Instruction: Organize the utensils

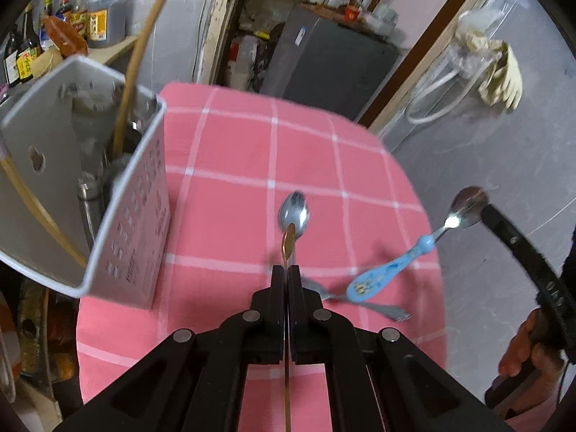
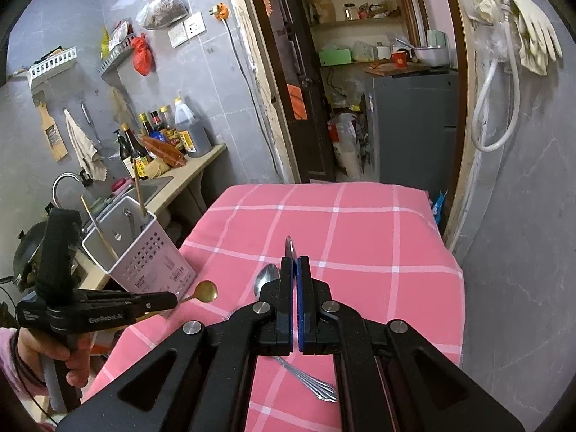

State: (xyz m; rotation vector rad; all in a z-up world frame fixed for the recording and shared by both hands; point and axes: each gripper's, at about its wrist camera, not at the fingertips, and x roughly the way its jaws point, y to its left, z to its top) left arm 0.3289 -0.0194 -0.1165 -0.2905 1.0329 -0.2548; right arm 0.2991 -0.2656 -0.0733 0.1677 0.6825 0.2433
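Pink checked cloth on table, kitchen clutter behind; left tool clamps gold spoon, right tool apparently blue-handled spoon.

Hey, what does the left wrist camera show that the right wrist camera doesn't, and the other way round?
Only the left wrist view: the full blue-handled spoon. The right view catches just its bowl edge past the tips of the shut right gripper.
Only the right wrist view: the faucet, the grater on the wall and the red bag.
Both: the pink checked cloth, the white utensil holder, the silver spoon lying on the cloth, the gold spoon in the shut left gripper, the bottles and the hanging gloves.
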